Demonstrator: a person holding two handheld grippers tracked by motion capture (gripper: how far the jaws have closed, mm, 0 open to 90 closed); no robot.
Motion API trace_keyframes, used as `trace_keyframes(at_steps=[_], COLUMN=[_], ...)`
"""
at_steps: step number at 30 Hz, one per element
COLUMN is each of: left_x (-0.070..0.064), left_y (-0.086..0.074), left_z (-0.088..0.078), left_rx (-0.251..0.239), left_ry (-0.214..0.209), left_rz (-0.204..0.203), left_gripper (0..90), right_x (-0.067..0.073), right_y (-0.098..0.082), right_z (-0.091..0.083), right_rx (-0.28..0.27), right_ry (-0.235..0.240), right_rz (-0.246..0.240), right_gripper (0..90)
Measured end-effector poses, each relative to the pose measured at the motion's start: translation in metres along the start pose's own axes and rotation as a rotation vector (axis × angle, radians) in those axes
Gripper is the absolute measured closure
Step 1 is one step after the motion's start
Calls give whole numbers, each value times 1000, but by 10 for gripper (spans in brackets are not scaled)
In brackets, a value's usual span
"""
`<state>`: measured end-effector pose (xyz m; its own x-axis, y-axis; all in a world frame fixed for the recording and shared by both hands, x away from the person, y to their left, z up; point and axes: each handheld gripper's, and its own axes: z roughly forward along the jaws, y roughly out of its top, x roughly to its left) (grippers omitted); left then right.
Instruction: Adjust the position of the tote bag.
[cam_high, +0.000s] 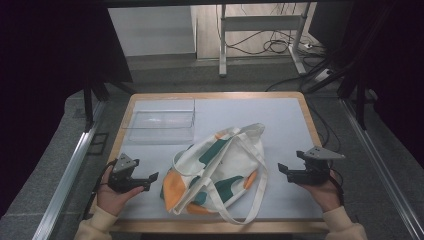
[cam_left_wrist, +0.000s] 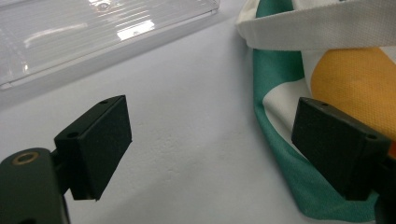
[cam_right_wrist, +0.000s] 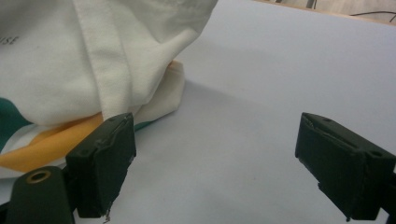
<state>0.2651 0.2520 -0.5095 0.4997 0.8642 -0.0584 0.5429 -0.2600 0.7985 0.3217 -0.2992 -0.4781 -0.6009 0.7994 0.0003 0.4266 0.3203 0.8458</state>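
High view, and the tote (cam_high: 215, 172) lies flat mid-table on the white mat (cam_high: 280, 115), straps looping toward the near edge. Left gripper (cam_high: 150, 181) sits just beside its orange corner, jaws spread wide, nothing between them. Right gripper (cam_high: 284, 172) waits near the long strap, jaws wide too, and empty. That bag looks soft and light, limp canvas that'll sag and fold when lifted. Best bet, I'd say: pinch a strap or the stitched rim, not the loose panel. Clear tray (cam_high: 160, 122) sits behind, apart from the bag.
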Motion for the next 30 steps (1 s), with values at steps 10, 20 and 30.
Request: trace_keyframes(at_steps=[10, 20, 30], left_x=[-18, -47, -93], left_y=[1, -13, -31], left_z=[-34, -62, -64], left_rx=[-72, -87, -58], left_ry=[-27, -98, -200], left_rz=[18, 48, 133], left_gripper=[184, 186, 188], right_x=[-4, -12, -15], right_y=[-2, -1, -6], right_z=[-7, -8, 3], right_rx=[-14, -17, 24], right_ry=[30, 29, 26], right_rz=[7, 46, 78], right_gripper=[161, 173, 174])
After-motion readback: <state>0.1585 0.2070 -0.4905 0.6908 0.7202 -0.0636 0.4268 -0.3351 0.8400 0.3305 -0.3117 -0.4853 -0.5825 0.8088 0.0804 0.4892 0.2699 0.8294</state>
